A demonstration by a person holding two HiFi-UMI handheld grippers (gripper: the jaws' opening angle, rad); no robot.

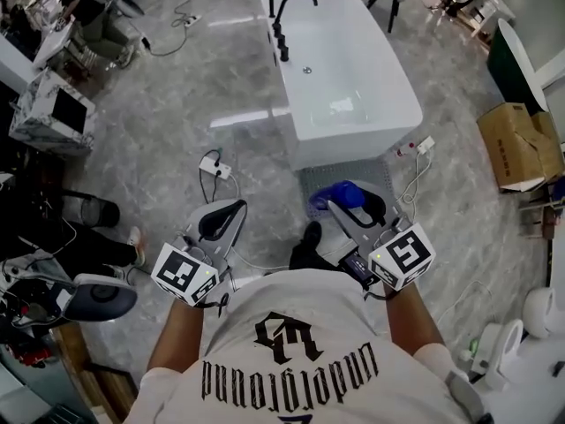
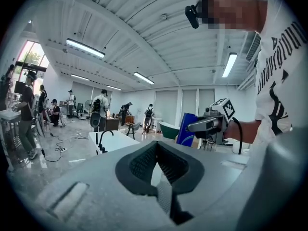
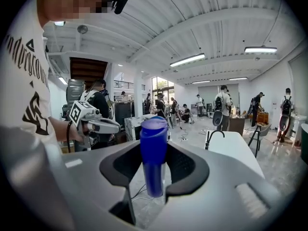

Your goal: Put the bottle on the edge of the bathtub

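Head view: person stands on grey stone floor (image 1: 177, 104), facing the near end of a white bathtub (image 1: 344, 148). A black faucet (image 1: 287, 20) is mounted on the tub's left rim. A cardboard box (image 1: 516, 144) lies off the tub's right side, and a white power strip (image 1: 216, 166) lies near its left front corner.

Right gripper (image 1: 353, 206): from above, only a blue shape shows among the jaws, over the floor just short of the tub's near end. Its own view settles it. A blue bottle (image 3: 154, 158) stands upright between the black pads, cap up, and the jaws are clamped on its sides. The bottle is not on the tub's rim.

Left gripper (image 1: 237, 208): level with the right one and well apart from it. In its own view the pads meet at the far tips, with nothing between them. That view also catches the bottle side-on in the other gripper, which the head view cannot give.

Both gripper views show a hall with ceiling strip lights and several people (image 2: 103, 107) standing beyond the tub. The head view shows none of this.
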